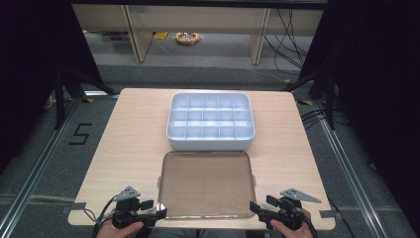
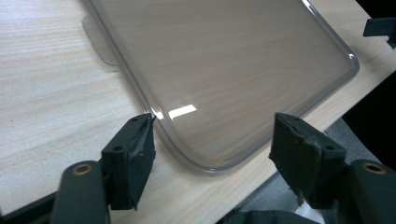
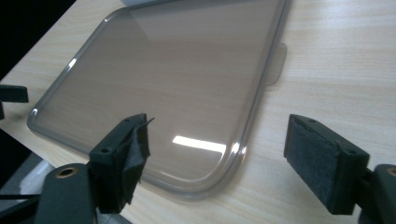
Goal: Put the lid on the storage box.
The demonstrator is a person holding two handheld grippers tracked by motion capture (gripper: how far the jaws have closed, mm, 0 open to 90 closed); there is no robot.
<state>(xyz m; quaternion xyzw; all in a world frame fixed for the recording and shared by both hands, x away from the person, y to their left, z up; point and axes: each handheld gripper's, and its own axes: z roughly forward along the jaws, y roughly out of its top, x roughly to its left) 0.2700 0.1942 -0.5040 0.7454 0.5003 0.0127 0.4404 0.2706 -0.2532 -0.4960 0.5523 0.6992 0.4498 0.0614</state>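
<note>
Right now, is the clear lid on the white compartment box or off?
Off. The clear smoky plastic lid lies flat on the wooden table, in front of the white plastic compartment box, whose empty cells are uncovered.

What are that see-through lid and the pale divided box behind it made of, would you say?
The lid looks like clear, lightly smoke-tinted plastic with a glossy finish: the table's wood grain shows through it and a lamp glints off it. The divided box seems to be opaque pale grey-white moulded plastic, smooth and fairly matt, with thin even walls. The table looks like light wood-grain laminate, though it may be real wood.

Lid (image 1: 206, 183): clear glossy plastic; table (image 1: 129, 134): matt wood-grain; organiser box (image 1: 210, 122): matt plastic.
</note>
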